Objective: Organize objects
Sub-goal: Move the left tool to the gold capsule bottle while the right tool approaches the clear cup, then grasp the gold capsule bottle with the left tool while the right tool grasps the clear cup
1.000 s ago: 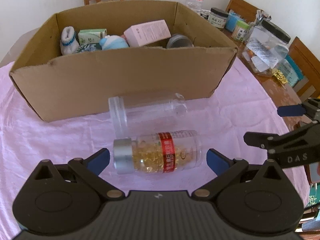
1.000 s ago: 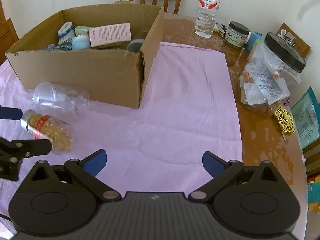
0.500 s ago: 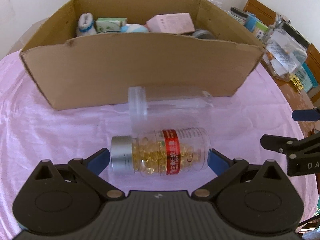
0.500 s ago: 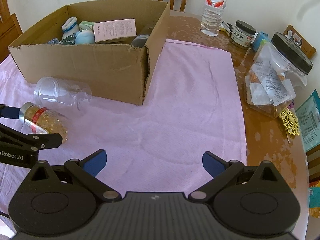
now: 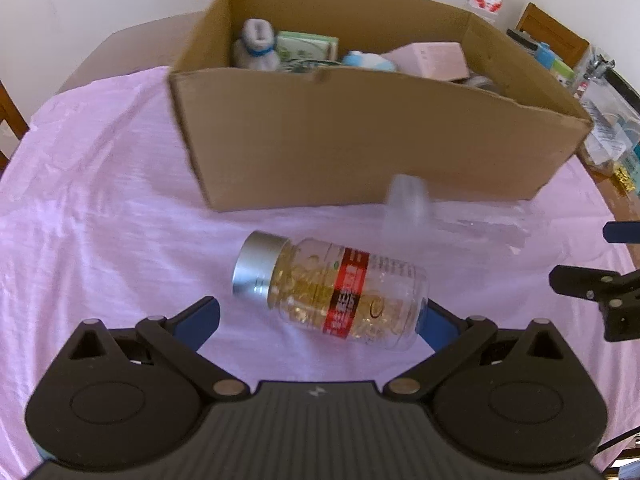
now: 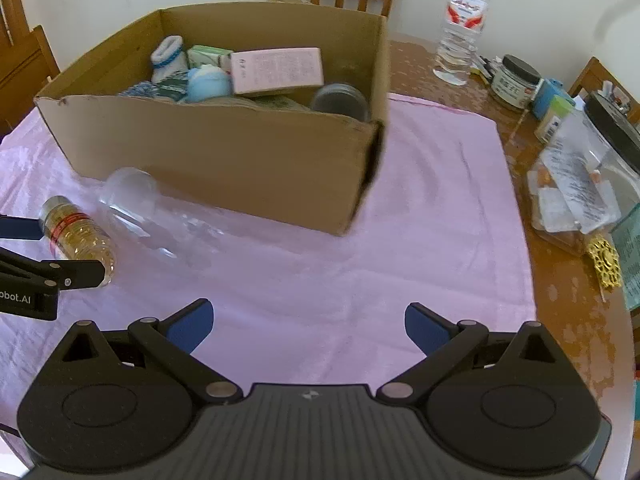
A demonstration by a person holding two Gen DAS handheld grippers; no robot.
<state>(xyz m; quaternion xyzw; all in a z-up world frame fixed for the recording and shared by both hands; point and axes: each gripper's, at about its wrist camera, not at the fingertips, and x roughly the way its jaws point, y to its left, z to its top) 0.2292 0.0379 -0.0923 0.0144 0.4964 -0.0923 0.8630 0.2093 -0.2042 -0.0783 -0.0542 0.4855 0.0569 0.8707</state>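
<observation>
A clear pill bottle (image 5: 328,292) with a silver cap, a red label and yellow capsules lies on its side on the pink cloth (image 5: 100,220). My left gripper (image 5: 320,316) is open around it, and the bottle's base rests against the right finger. An empty clear plastic bottle (image 5: 440,216) lies just beyond, against the cardboard box (image 5: 360,148). In the right wrist view the pill bottle (image 6: 76,236) and the clear bottle (image 6: 136,208) are far left. My right gripper (image 6: 308,322) is open over bare cloth, holding nothing.
The box (image 6: 224,160) holds a sock, a pink carton, a blue ball and a tin. On the bare wooden table (image 6: 560,300) at the right stand a water bottle (image 6: 460,28), a small jar (image 6: 514,80) and a big black-lidded jar (image 6: 588,168). Chairs ring the table.
My left gripper has swung to the left, so the pill bottle now sits tilted between its fingers, its base against the right finger. The right gripper has shifted only slightly.
</observation>
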